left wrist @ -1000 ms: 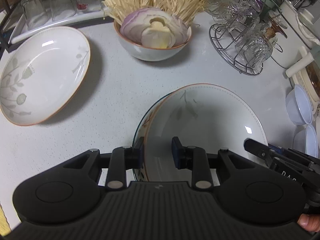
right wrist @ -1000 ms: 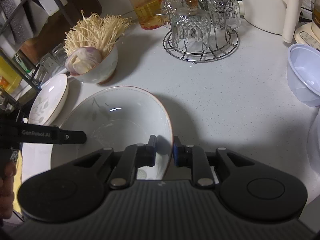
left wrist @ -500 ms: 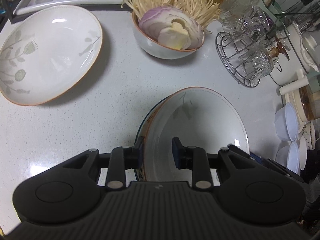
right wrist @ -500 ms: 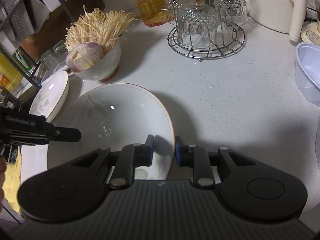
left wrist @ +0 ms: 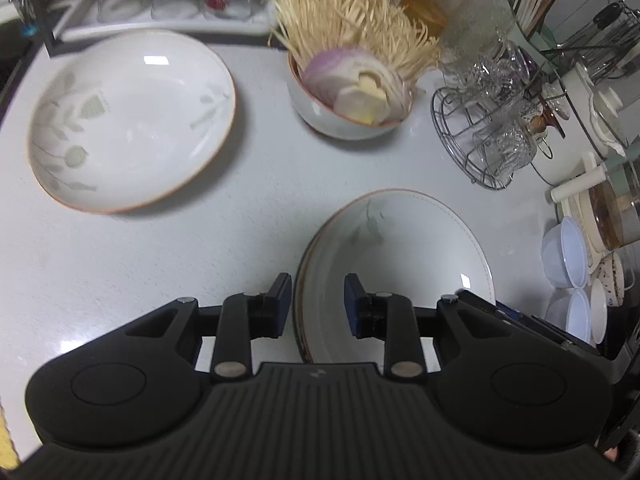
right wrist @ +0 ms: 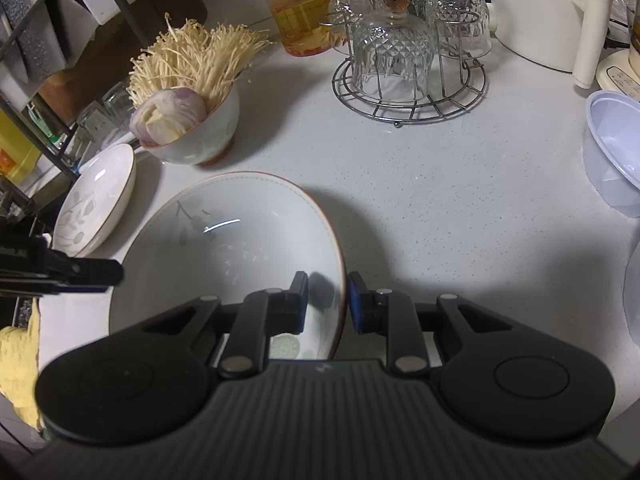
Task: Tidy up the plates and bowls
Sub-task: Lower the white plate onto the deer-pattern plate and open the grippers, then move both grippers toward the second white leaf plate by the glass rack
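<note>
A white deep plate (left wrist: 400,248) with a brown rim and a grey leaf print sits between both grippers on the pale counter. My left gripper (left wrist: 316,292) is shut on its left rim, one pad outside and one over the inner wall; it enters the right wrist view as a black bar (right wrist: 80,272). My right gripper (right wrist: 328,292) straddles the right rim of the plate (right wrist: 240,248), with its pads standing just off it. A matching plate (left wrist: 132,120) lies at the far left. A bowl (left wrist: 320,116) of enoki mushrooms and sliced onion stands behind.
A wire rack of upturned glasses (right wrist: 408,68) stands at the back right, beside a red-lidded jar (right wrist: 296,12) and a white kettle (right wrist: 548,12). Clear plastic bowls (right wrist: 612,156) sit at the right edge. A shelf frame (right wrist: 48,80) lines the left, and a yellow cloth (right wrist: 20,368) lies below it.
The left gripper has risen and rolled with the plate's rim still between its fingers, and has shifted left in the right wrist view. The right jaws have eased slightly apart.
</note>
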### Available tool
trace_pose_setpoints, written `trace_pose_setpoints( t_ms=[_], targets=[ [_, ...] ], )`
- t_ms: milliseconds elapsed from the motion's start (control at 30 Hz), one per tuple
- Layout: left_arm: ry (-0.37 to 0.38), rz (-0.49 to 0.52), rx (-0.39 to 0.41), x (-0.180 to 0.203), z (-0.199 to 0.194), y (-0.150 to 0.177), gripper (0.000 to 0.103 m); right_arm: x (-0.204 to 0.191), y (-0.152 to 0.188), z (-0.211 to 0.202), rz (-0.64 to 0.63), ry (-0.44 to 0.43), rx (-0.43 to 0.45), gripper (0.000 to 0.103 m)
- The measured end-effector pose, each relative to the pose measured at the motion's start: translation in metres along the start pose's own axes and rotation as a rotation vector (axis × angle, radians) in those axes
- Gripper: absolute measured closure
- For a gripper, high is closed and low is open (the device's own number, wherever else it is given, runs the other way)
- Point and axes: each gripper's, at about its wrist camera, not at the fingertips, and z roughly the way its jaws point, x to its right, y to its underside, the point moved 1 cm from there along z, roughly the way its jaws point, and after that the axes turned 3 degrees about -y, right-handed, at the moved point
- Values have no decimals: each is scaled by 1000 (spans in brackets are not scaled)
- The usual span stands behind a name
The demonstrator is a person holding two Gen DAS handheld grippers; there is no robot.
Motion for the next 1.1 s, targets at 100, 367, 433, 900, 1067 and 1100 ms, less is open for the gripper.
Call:
trace_pose_setpoints(
  t_ms=[100, 367, 433, 900, 1067, 1100],
  targets=[
    [6, 12, 35, 2, -12, -1, 71, 0, -1, -5, 7, 7, 16, 78],
    [13, 60, 133, 16, -52, 0, 71, -11, -8, -34, -18, 19, 84, 78],
    [19, 71, 152, 20, -63, 1, 71, -14, -11, -45, -20, 10, 105, 78],
    [63, 93, 296, 42, -136, 8, 71, -41, -24, -135, -60, -33, 263, 78],
    [74, 115, 317, 50, -153, 15, 71, -46, -25, -158, -74, -35, 312, 78],
    [76, 118, 318, 51, -156, 17, 71, -48, -24, -162, -75, -37, 317, 78]
  ],
)
